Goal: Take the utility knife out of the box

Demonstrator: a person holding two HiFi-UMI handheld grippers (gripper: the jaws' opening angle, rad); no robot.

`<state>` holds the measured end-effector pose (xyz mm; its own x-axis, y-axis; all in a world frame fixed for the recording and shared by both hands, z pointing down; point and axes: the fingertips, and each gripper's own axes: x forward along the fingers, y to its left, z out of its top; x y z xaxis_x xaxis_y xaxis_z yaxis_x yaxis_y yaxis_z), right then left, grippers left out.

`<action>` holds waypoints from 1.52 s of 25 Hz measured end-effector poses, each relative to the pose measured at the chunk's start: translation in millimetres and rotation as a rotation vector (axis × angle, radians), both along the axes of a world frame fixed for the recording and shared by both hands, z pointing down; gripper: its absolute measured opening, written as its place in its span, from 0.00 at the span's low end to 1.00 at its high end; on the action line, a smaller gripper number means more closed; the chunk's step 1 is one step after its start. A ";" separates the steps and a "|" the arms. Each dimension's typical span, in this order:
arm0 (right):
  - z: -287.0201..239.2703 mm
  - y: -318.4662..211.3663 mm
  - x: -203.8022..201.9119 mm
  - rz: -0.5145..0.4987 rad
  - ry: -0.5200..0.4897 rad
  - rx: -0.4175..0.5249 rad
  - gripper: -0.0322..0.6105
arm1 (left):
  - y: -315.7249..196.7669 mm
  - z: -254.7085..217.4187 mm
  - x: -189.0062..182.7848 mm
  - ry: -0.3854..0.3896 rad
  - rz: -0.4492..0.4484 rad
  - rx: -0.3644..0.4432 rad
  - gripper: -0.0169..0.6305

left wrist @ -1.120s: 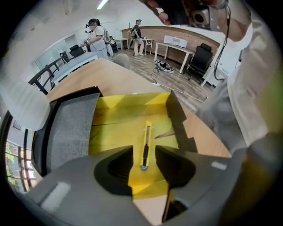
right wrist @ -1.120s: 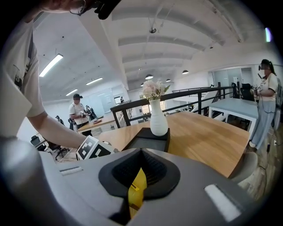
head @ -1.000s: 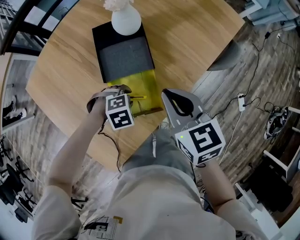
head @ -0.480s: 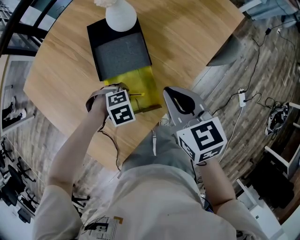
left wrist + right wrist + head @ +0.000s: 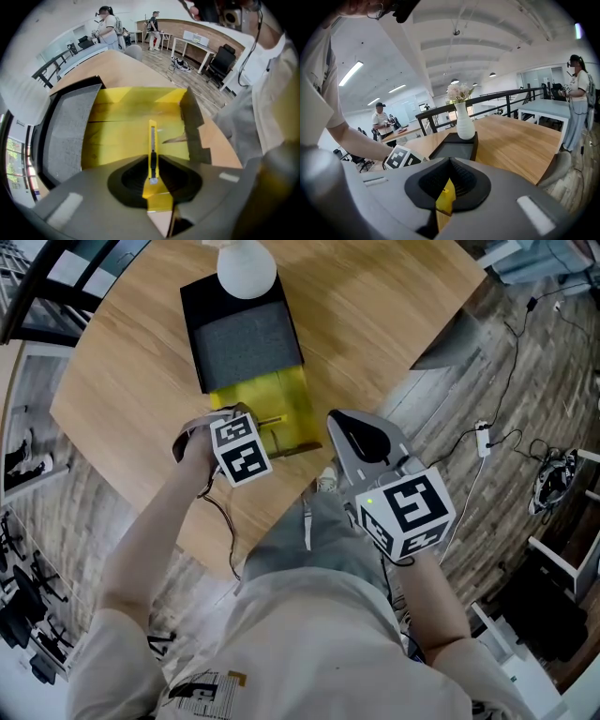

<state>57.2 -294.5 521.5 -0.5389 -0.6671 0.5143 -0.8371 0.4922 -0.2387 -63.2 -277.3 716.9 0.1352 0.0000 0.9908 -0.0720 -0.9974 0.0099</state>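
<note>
Wooden table with a curved edge, seen from above, the person standing at its near edge. A black case lies on the left half of the table, its long side running from the middle toward the far edge; it is lined with a flat grey foam pad and holds nothing else that can be seen. A white vase stands upright on the far end of the case. Touching the case's near end, a clear yellow box lies open close to the table's near edge, its walls standing up around a flat floor. The right gripper is held just off the near edge, beside the yellow box and apart from it, tilted downward, its fingers pressed together with nothing between them. The left gripper points straight down into the yellow box; its jaws have just been closing, and the pads now pinch the near end of the utility knife. The knife, yellow with a dark slider, stands on edge on the floor of the box, along its middle, still inside the walls.
</note>
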 end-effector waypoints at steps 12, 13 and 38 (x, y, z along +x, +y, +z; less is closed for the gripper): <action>-54.8 18.5 -2.9 -0.063 0.003 0.122 0.05 | -15.0 -115.8 -1.3 0.220 -0.256 0.153 0.13; -61.6 18.9 -1.6 -0.062 0.005 0.138 0.05 | -17.3 -129.0 -2.5 0.238 -0.275 0.183 0.13; -275.5 50.0 17.9 0.044 -0.013 0.538 0.05 | 2.5 -435.9 -2.4 0.770 -0.454 0.821 0.13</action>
<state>75.1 -244.5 246.0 -0.5085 -0.8567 0.0870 -0.8584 0.5122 0.0269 -65.7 -274.8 281.0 0.5132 -0.7906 0.3340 -0.6705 -0.6122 -0.4190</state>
